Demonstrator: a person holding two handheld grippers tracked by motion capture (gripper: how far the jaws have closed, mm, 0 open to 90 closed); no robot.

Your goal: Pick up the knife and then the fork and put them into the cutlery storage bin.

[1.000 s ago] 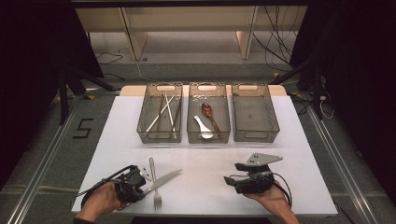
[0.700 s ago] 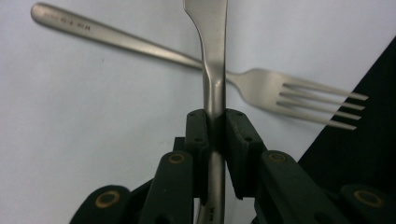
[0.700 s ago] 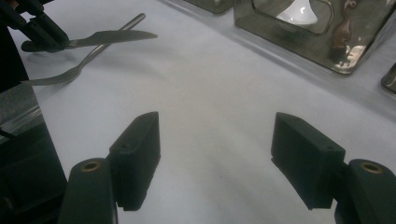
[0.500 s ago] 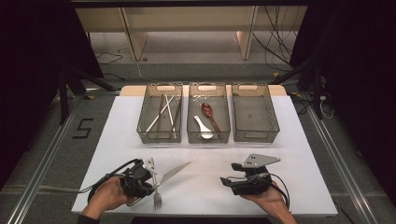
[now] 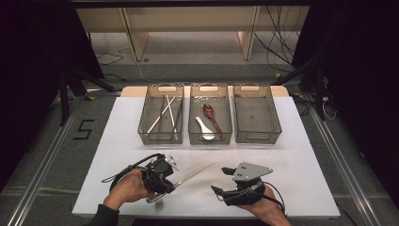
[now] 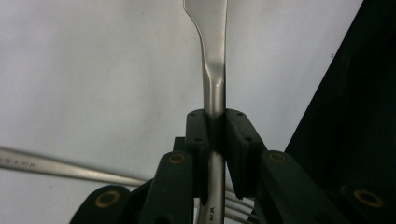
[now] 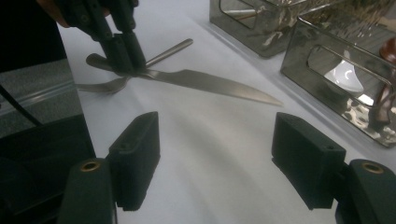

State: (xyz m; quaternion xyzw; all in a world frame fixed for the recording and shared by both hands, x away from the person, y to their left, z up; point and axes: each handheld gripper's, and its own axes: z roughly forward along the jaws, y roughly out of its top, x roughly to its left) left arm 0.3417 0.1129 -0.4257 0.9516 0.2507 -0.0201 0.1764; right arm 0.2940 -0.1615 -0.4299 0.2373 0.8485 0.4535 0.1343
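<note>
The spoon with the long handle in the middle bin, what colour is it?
Dark reddish brown spoon, seen best in the high view.

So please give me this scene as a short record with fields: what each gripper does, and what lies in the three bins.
left gripper: shut on the knife, at its handle, blade off the table
right gripper: open, nothing between its jaws
fork: on the white table, beside the left gripper
left bin: chopsticks
middle bin: white spoon, brown spoon
right bin: empty
</note>
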